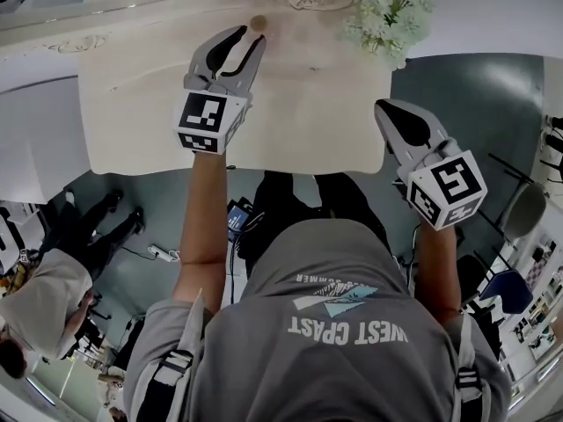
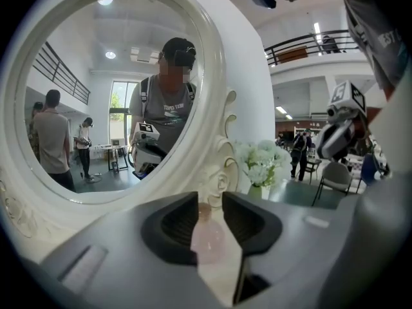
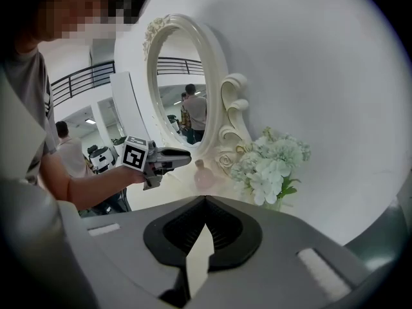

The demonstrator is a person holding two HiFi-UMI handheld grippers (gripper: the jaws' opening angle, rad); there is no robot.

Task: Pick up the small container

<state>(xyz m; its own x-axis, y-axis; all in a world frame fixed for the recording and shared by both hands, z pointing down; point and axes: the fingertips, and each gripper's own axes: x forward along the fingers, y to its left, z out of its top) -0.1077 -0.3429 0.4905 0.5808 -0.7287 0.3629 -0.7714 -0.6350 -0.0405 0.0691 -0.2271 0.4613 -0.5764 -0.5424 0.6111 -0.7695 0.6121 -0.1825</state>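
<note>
The small container [image 1: 258, 23] is a pale pink, round-bellied bottle with a tan stopper, standing on the cream dressing table [image 1: 299, 121] close to the mirror's base. My left gripper [image 1: 252, 35] points at it with its jaws apart, tips just short of the bottle. In the left gripper view the bottle [image 2: 207, 237] shows through the gap of that gripper [image 2: 210, 198], and the pads do not press on it. The right gripper view shows the bottle [image 3: 201, 176] just past the left gripper [image 3: 185, 156]. My right gripper [image 1: 384, 105] hangs off the table's right corner, shut and empty [image 3: 205, 201].
An ornate oval mirror [image 2: 116, 95] stands at the back of the table. A bunch of white flowers [image 1: 387, 11] in a vase sits at the back right, near the bottle. The table's near edge [image 1: 237, 163] lies under my arms. People stand on the floor at lower left [image 1: 53, 280].
</note>
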